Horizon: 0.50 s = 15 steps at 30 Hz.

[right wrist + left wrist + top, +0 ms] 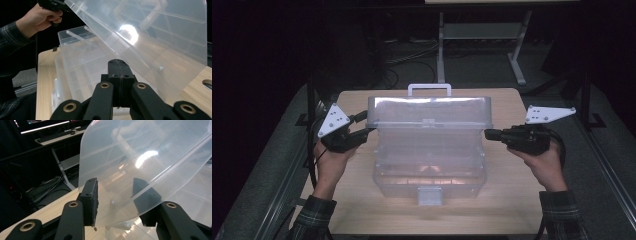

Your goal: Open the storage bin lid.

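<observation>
Clear, translucent plastic storage box at the centre of the high view, resting on a pale wooden surface. Hinged clear plastic lid raised and tilted above the box's far edge, with a white handle showing at its top. Small pale latch tab at the middle of the box's near wall.

Left gripper at centre left of the high view, held in a hand entering from the lower left, sleeve in a dark plaid pattern. Grey three-cornered plate on top of it. In the left gripper view, black jaws set on either side of the lid's corner edge, the clear sheet passing between them; left pad just beside the sheet with a narrow gap visible, right pad seen through the plastic. Jaws part-way apart, not clearly pressing on the lid.

Right gripper at centre right of the high view, held in the other hand, its tip just at the right end of the lid, contact uncertain. In the right gripper view, jaws fully closed against each other at bottom centre, nothing between them, with the tilted lid filling the upper right and the box behind.

Dark floor, cables and a white table frame along the top of the high view.
</observation>
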Motion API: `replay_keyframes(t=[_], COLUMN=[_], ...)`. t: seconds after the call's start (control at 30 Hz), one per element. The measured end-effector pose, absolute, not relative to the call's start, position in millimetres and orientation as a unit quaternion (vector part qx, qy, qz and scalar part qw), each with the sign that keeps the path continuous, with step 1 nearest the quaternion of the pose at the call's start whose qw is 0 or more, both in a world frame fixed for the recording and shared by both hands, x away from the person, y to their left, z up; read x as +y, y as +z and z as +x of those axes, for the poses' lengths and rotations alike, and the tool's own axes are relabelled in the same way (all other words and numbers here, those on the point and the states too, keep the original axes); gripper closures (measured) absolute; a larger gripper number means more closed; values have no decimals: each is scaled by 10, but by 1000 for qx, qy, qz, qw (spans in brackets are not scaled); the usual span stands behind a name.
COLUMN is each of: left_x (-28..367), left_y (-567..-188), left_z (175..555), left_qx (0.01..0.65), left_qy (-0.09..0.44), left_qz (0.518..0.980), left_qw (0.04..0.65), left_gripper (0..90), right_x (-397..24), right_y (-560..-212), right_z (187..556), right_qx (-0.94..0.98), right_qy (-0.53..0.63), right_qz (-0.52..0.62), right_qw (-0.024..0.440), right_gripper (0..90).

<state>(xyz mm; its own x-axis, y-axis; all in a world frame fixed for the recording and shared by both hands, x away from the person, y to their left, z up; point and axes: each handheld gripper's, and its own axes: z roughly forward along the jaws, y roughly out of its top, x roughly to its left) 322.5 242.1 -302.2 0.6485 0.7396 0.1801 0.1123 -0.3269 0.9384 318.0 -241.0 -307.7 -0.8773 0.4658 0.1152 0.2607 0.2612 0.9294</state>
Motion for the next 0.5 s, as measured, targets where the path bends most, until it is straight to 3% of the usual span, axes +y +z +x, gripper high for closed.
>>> replay_keyframes(t=[0.5], left_x=[2405], left_y=[-2910], left_z=[3345], left_qx=[299], left_qy=[299], left_qz=[760], left_qw=[493], left_gripper=[582], right_x=[-2191], right_y=[-3069], right_z=[3096], right_qx=[796], right_qy=[568], right_qz=[201], right_qw=[65], right_gripper=[888])
